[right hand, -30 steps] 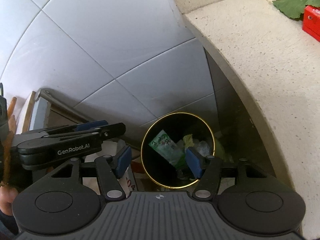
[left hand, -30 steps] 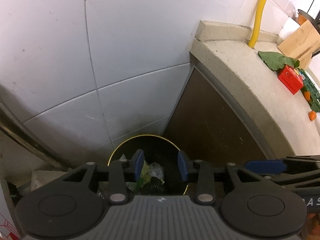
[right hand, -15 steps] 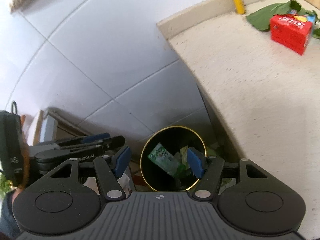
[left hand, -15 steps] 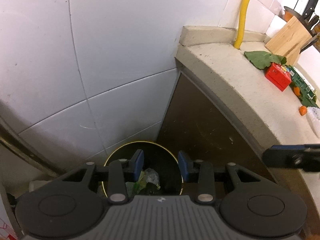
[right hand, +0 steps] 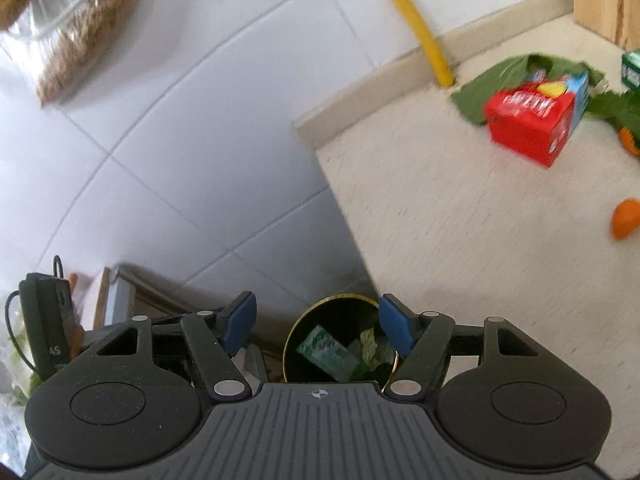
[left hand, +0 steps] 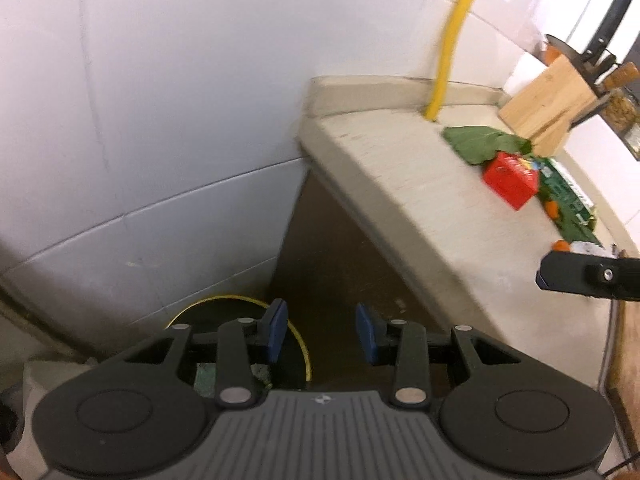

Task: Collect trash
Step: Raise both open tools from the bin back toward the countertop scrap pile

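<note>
Both views have lifted away from the bin since a second ago, so that more of the table (right hand: 460, 216) and less of the bin now shows. The left hand-held gripper (left hand: 322, 333) has its blue pads parted by a modest gap with nothing between them; it hangs above the floor beside the black, gold-rimmed trash bin (left hand: 240, 312), which sits in the corner against the white tiled wall (left hand: 160, 100), below the table's end. The right hand-held gripper (right hand: 318, 322) is spread wider, its jaws have just been opening, and nothing is between them; the bin (right hand: 340, 340) shows through the gap, holding a green packet (right hand: 326, 350) and crumpled scraps. On the table lie a red carton (right hand: 532, 120) resting on a green leaf (right hand: 480, 96), an orange scrap (right hand: 626, 218) near the right edge, and a yellow pipe (right hand: 420, 28) rising at the wall. A wooden knife block (left hand: 548, 100) stands further back.
</note>
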